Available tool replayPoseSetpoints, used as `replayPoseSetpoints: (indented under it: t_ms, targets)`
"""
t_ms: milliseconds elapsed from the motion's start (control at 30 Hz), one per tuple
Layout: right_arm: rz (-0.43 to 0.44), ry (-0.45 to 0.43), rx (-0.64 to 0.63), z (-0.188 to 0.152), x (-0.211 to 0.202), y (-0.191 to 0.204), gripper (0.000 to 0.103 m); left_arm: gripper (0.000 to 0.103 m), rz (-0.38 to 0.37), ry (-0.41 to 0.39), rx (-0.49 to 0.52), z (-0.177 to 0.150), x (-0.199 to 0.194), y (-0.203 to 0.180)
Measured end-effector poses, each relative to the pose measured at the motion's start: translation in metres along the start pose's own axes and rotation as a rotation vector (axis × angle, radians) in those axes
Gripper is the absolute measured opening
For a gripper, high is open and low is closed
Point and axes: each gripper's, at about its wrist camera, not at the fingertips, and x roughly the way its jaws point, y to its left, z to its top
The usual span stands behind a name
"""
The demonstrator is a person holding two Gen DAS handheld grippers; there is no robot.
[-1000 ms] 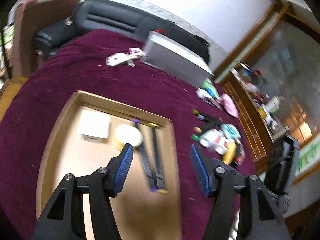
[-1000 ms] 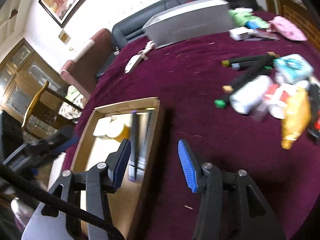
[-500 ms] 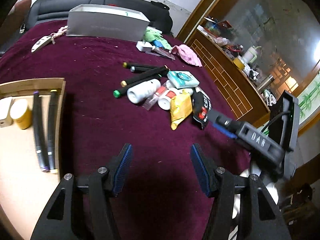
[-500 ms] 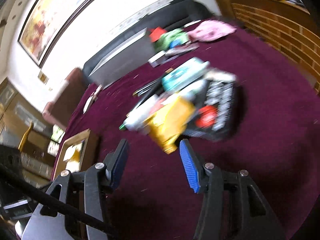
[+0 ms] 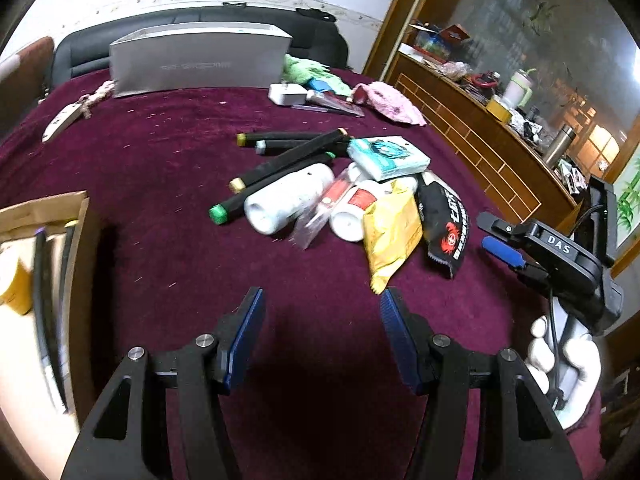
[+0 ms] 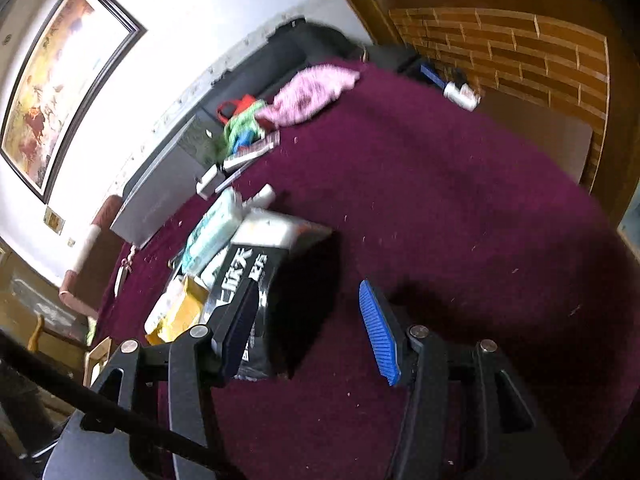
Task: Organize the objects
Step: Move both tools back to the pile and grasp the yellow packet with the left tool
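Left wrist view: left tool (image 5: 322,336) released, nothing between its pads, aimed at the clutter pile (image 5: 340,196) at 12 o'clock on the maroon table (image 5: 168,152), right tool (image 6: 308,328) also released beside the black packet (image 6: 256,280), likely next for the tray (image 5: 76,240) at 9 o'clock.

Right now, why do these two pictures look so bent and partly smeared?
Left wrist view: fisheye lens bows the walls, corners go black; the cardboard tray at the left edge is smeared. Right wrist view: tilted, the black snack packet and yellow packet blur; the painting is washed out by glare.
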Motion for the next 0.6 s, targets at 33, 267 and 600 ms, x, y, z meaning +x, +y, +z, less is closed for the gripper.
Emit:
replayPoseSetpoints:
  t_ms: [33, 267, 600]
  targets:
    - [0.005, -0.002, -0.001, 0.000, -0.001, -0.001, 0.051, 0.053, 0.000, -0.006, 0.018, 0.002, 0.005, -0.004]
    - [0.017, 0.009, 0.023, -0.004, -0.003, -0.009, 0.051, 0.053, 0.067, -0.085, 0.431, 0.019, 0.038, -0.065]
    - [0.017, 0.014, 0.064, -0.002, -0.002, -0.016, 0.052, 0.048, 0.124, -0.061, 0.556, 0.028, 0.071, -0.097]
